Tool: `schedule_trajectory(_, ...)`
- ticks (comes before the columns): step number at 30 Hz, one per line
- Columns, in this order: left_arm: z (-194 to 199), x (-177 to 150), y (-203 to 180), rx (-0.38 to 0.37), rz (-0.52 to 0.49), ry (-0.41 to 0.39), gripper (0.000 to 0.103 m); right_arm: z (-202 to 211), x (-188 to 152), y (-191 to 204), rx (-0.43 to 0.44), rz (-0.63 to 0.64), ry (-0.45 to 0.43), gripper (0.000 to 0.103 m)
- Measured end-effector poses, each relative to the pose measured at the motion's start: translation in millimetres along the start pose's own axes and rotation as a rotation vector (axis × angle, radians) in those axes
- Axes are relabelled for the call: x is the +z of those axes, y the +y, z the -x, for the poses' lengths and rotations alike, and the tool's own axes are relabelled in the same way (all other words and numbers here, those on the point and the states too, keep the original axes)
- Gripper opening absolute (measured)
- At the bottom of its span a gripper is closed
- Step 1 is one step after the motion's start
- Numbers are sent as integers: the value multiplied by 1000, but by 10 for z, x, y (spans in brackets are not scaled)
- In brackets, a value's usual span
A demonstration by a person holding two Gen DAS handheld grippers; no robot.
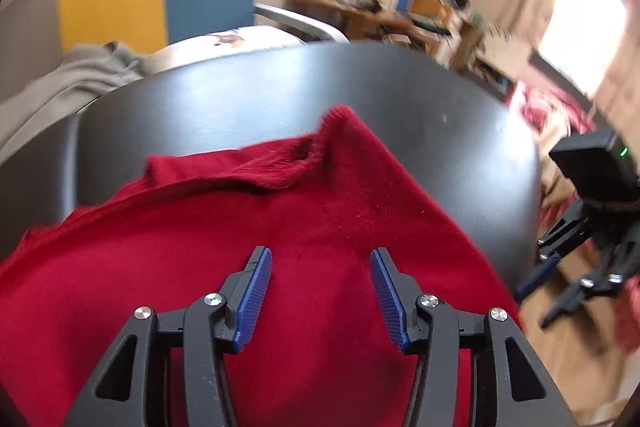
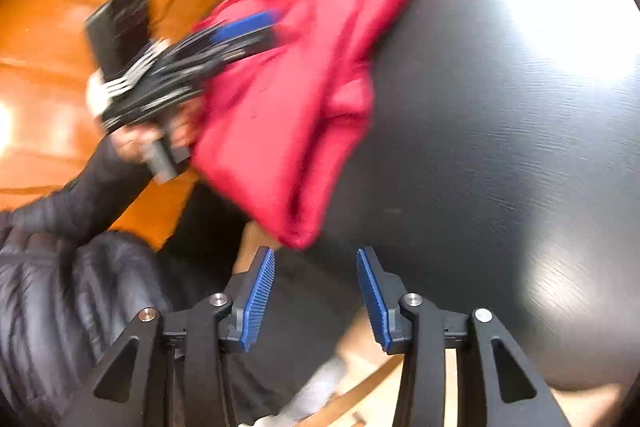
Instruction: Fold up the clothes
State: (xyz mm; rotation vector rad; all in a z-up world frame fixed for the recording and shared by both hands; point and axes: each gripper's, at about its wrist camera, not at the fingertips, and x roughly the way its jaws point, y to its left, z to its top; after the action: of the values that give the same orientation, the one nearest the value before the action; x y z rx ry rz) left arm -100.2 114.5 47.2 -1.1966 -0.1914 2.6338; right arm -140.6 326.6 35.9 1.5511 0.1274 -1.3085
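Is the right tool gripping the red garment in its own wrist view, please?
No, the right tool stands open with nothing between its blue pads, and the red garment ends just beyond its tips on the black table.

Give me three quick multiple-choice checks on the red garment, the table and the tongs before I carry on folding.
1. Where does the red knitted garment lie?
A on the dark glossy table
B on the wooden floor
C on the blue chair

2. What colour are the ribbed pads of the tongs?
A green
B blue
C white

3. How do the right tongs stand?
A clamped on the garment
B open, nothing between them
C shut on a hanger

Key: 1 A, the garment spreads over the dark glossy table; 2 B, both wrist views show blue pads; 3 B, a clear gap separates the pads, with the garment's edge just beyond them.
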Motion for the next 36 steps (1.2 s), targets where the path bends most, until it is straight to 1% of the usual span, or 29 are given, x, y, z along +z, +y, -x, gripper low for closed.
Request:
schedule_trajectory(1,163,-52,44,-1,18,-28,52,87,-6,43,-19,-10,-35,46)
schedule_trajectory(2,337,-117,96,13,29,-56,52,174,-11,88,-37,-19,-71,46)
schedule_trajectory(3,512,-191,163,30,43,-81,52,278,20,194,-45,-10,-132,46)
schedule_trajectory(5,866,-393,372,80,89,-119,52,375,110,397,-31,26,-224,47)
schedule_trajectory(7,1222,-645,616,133,161,-146,53,317,329,670,-36,97,-312,59)
schedule_trajectory(8,1433,-818,783,172,207,-162,53,286,441,808,-39,133,-356,73)
schedule_trajectory(9,1621,-982,926,206,248,-173,55,176,600,930,-49,150,-396,83)
schedule_trajectory(11,2007,-1363,1188,290,336,-198,56,-137,757,1084,-77,149,-411,84)
schedule_trajectory(13,2346,-1741,1426,357,407,-205,56,-453,908,1234,-104,147,-425,84)
schedule_trajectory(15,2591,-2111,1619,389,486,-205,57,-770,1059,1385,-132,144,-438,84)
schedule_trajectory(16,2665,-2284,1691,392,519,-205,57,-905,1109,1416,-159,149,-439,84)
schedule_trajectory(17,2722,-2433,1752,389,548,-205,57,-1033,1169,1480,-202,161,-443,84)
schedule_trajectory(19,2729,-2580,1816,350,574,-204,58,-1237,1277,1561,-278,178,-445,84)
schedule_trajectory(20,2684,-2596,1823,334,566,-199,58,-1308,1323,1573,-311,181,-442,84)
schedule_trajectory(21,2636,-2606,1819,319,556,-194,58,-1366,1362,1492,-321,171,-424,84)
schedule_trajectory(23,2490,-2524,1769,273,516,-188,58,-1408,1360,1482,-323,217,-463,86)
schedule_trajectory(25,2374,-2440,1753,221,486,-191,59,-1445,1287,1465,-304,274,-513,89)
schedule_trajectory(28,2223,-2284,1717,155,442,-178,59,-1416,1274,1400,-260,264,-535,89)
schedule_trajectory(31,2068,-2217,1692,68,420,-120,56,-1313,1243,1287,-198,241,-554,90)
schedule_trajectory(32,2025,-2214,1676,48,412,-96,46,-1288,1238,1267,-186,237,-559,90)
schedule_trajectory(33,1987,-2237,1669,46,412,-76,27,-1265,1234,1247,-174,233,-564,90)
schedule_trajectory(34,1963,-2273,1666,40,416,-61,19,-1263,1232,1245,-172,233,-566,90)
schedule_trajectory(35,1974,-2347,1673,23,433,-59,14,-1260,1231,1252,-174,237,-568,89)
schedule_trajectory(36,1986,-2417,1677,8,451,-58,12,-1257,1230,1258,-175,240,-570,89)
